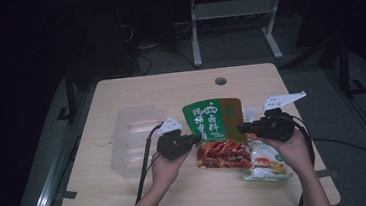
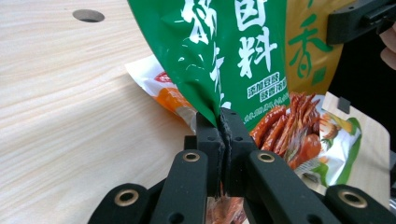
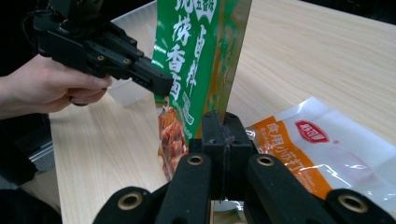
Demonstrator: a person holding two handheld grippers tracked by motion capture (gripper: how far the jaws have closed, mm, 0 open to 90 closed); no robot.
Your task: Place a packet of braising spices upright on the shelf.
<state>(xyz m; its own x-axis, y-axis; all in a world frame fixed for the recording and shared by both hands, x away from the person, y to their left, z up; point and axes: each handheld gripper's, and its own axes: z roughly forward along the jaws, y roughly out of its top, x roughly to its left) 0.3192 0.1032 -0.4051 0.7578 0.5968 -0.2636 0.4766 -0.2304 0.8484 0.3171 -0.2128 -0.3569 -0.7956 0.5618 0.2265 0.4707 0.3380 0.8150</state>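
A green and gold snack bag (image 1: 215,122) printed with red sausages is held upright above the table between both grippers. My left gripper (image 1: 197,139) is shut on the bag's left edge; in the left gripper view its jaws (image 2: 223,117) pinch the green foil (image 2: 224,51). From the other side, my right gripper (image 1: 240,127) is shut on the gold right edge, and in the right gripper view the jaws (image 3: 223,120) clamp the bag (image 3: 196,56). A white and orange bag (image 1: 266,163) lies flat on the table beneath, also visible as the white bag (image 3: 327,149).
A clear plastic container (image 1: 134,137) stands on the left part of the wooden table (image 1: 180,90). A round cable hole (image 1: 221,81) sits near the far edge. Dark floor and a metal frame (image 1: 194,26) lie beyond the table.
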